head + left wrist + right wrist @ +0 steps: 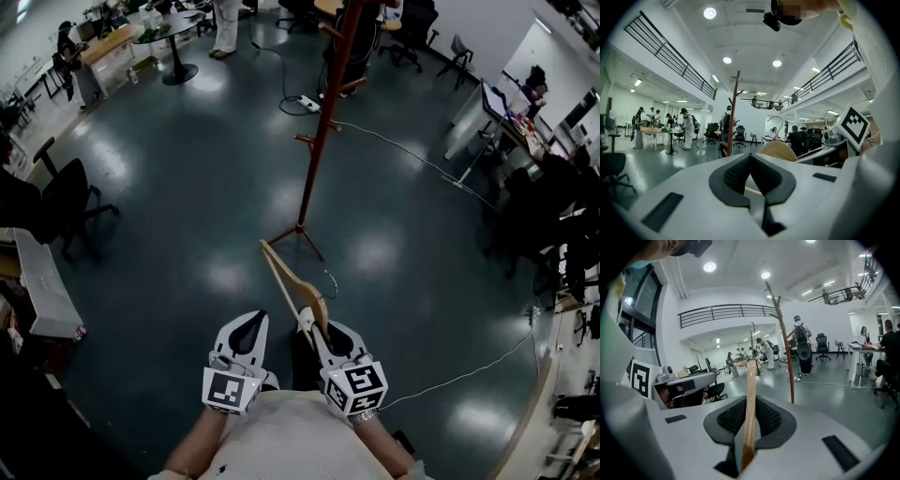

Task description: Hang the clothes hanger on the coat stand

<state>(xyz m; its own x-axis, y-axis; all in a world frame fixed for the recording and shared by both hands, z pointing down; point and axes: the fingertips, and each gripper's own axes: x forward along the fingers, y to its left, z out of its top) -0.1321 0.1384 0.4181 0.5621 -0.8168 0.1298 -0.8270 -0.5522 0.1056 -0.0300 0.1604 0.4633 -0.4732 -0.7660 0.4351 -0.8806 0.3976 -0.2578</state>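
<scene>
Well short of the coat stand [329, 112] at twelve o'clock, the right hand-held gripper [319, 328] pinches the hanger [286, 279], not yet hung; the left hand-held gripper [251, 321] is pressed together, empty.

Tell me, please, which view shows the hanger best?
The head view: the hanger shows its arm and hook. The right gripper view shows it edge-on between the jaws; the left gripper view, only its rounded end.

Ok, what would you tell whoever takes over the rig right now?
Left gripper: shut, empty, beside the right one.
Right gripper: shut on the hanger, which points forward toward the stand.
Stand: upright on the floor ahead, apart from the hanger.
Done: hanger in hand.
Left: walk up to the stand and hook the hanger on a peg.
</scene>
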